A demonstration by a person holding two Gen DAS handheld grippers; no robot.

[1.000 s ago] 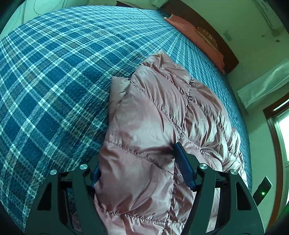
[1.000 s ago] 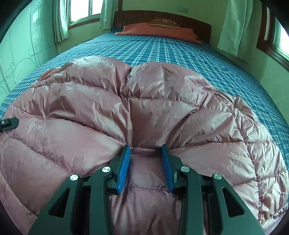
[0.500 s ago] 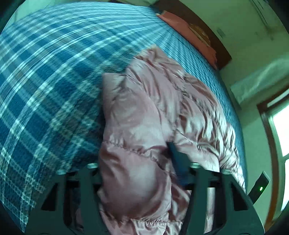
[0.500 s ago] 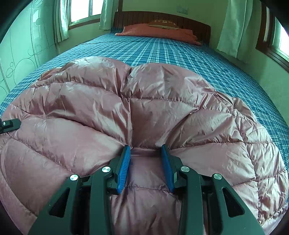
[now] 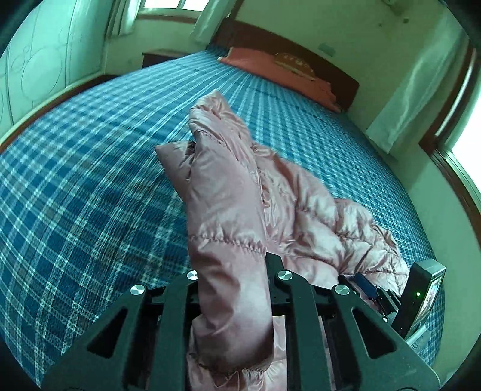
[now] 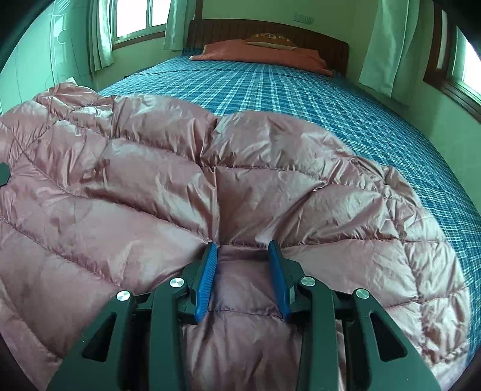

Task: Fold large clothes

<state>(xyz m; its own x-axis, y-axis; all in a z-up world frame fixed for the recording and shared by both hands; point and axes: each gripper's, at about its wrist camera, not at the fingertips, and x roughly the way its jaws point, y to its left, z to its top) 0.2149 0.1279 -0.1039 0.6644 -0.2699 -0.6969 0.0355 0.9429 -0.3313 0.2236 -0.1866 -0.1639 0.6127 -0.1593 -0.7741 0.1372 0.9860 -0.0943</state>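
A large pink quilted down jacket (image 6: 270, 192) lies on the bed with the blue plaid cover (image 5: 75, 186). My left gripper (image 5: 233, 267) is shut on a thick fold of the jacket (image 5: 222, 192), lifted off the bed; the fabric bulges between the jaws and hides the blue pads. My right gripper (image 6: 243, 252) is shut on a bunched part of the jacket at its near edge, blue pads (image 6: 207, 279) pressing the fabric from both sides. The right gripper also shows in the left wrist view (image 5: 375, 291) at the lower right.
A red pillow (image 6: 258, 54) and a dark wooden headboard (image 6: 327, 48) stand at the far end of the bed. Curtained windows (image 6: 135, 18) line both side walls. The bed's right edge (image 6: 451, 150) runs close to the wall.
My left gripper has lifted and swung its fold of the jacket up and toward the right. The jacket's left side has risen. The right gripper has kept its grip and place.
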